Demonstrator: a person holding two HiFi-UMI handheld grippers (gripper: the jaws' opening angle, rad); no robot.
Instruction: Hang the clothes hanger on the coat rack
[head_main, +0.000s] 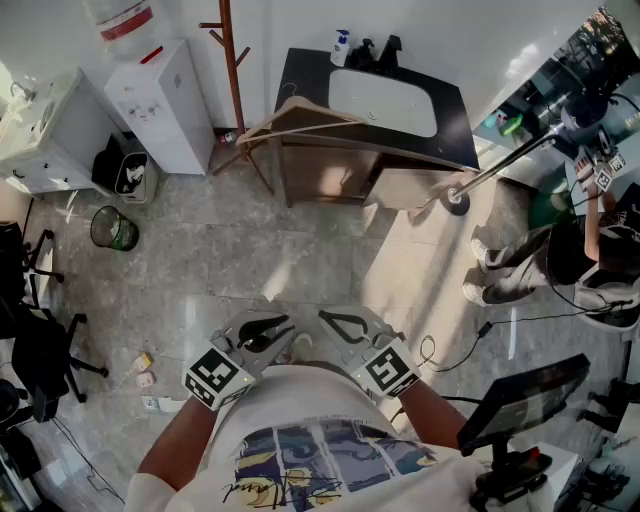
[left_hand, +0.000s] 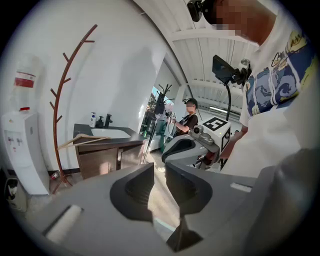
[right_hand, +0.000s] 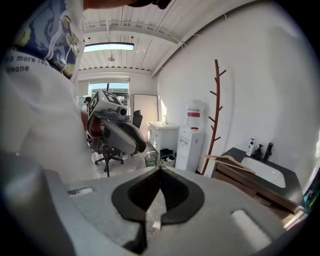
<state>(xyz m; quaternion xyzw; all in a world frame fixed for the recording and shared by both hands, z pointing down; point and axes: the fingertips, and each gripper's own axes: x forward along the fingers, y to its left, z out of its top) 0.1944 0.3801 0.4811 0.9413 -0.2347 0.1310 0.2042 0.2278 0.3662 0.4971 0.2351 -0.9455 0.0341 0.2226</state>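
Reaching with the grey left gripper (head_main: 272, 327) barely apart and the grey right gripper (head_main: 334, 321) closed, both empty, could knock the overhanging pale wooden hanger (head_main: 300, 118) off the black countertop (head_main: 300, 72).

1. The room is bright; sunlight makes a pale patch on the glossy tiled floor (head_main: 410, 265) before the sink cabinet (head_main: 320, 175).
2. In the right gripper view a ceiling lamp (right_hand: 109, 47) glows, and the window (right_hand: 118, 87) below it is washed out.
3. Both gripper views bend straight walls, and their corners are black.
4. The left gripper (left_hand: 160, 175), close to the lens, looks soft.
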